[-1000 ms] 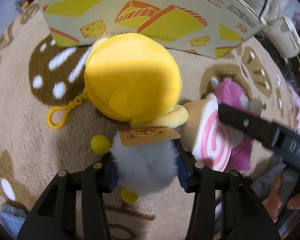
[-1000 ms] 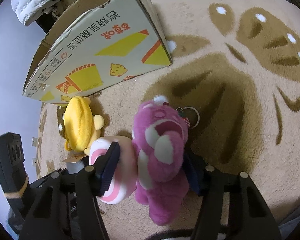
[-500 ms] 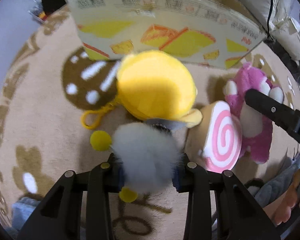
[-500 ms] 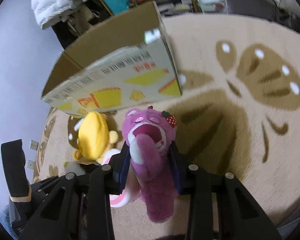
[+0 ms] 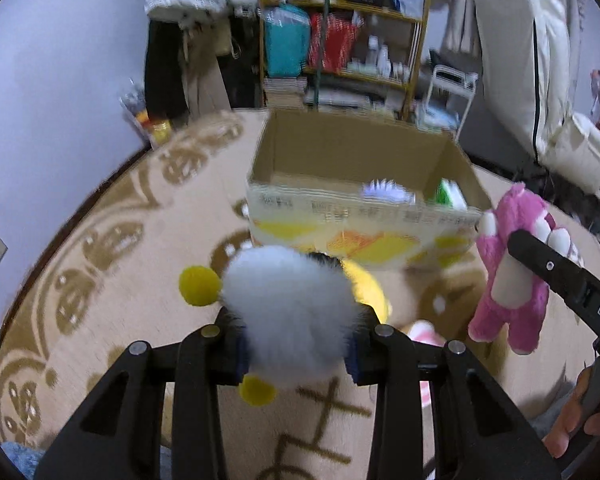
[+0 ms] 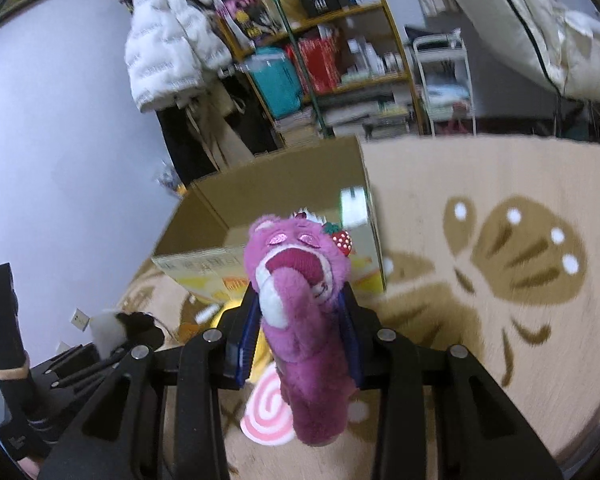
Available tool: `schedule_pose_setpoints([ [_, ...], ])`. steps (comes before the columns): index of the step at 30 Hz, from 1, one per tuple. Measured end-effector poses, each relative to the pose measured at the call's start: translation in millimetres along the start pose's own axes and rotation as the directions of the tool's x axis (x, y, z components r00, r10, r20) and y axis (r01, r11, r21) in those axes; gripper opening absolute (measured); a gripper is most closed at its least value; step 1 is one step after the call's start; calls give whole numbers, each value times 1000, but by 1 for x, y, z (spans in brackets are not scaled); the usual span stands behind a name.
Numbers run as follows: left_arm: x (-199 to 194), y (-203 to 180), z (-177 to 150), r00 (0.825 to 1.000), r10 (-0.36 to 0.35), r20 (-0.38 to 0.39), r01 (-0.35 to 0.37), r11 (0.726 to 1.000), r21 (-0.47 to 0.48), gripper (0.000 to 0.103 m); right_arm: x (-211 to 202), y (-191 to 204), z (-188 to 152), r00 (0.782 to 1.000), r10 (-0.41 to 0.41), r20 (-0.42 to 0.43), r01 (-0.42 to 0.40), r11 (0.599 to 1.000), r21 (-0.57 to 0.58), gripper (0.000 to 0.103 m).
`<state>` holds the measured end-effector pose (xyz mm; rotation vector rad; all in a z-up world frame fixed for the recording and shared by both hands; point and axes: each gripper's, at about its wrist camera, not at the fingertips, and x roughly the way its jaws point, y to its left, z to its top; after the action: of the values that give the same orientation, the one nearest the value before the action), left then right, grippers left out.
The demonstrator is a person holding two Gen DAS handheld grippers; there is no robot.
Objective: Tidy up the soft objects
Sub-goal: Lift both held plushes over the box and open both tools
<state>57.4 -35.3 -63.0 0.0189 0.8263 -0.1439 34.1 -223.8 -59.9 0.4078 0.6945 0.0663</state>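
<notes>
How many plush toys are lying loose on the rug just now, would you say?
1: the pink swirl plush lies below the right jaws. The pink bear and the white fluffy toy are both gripped. Others may be hidden behind them or inside the cardboard box.

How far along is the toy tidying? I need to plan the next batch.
Done: the cardboard box already holds a few items. In hand: the left gripper grips a white fluffy toy; the right gripper holds the pink bear. Left: the yellow plush and pink swirl toy lie on the rug.

Pink bear, white/yellow plush, tan-brown rug.
</notes>
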Motion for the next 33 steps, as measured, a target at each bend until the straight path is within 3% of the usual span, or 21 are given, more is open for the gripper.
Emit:
schedule_pose_setpoints([
  [8, -39, -1, 15, 983, 19, 183, -24, 999, 26, 35, -19, 6, 14, 995, 37, 93, -33, 999, -38, 38],
  [18, -68, -8, 35, 938, 13, 347, -37, 997, 63, 35, -38, 15, 41, 981, 77, 181, -62, 994, -88, 38],
  [26, -68, -15, 67, 906, 4, 423, -50, 994, 98, 35, -37, 26, 75, 969, 97, 228, -66, 988, -139, 38],
  [33, -49, -26, 95, 895, -1, 445, -64, 989, 131, 35, -25, 36, 105, 963, 93, 253, -37, 975, -217, 39],
])
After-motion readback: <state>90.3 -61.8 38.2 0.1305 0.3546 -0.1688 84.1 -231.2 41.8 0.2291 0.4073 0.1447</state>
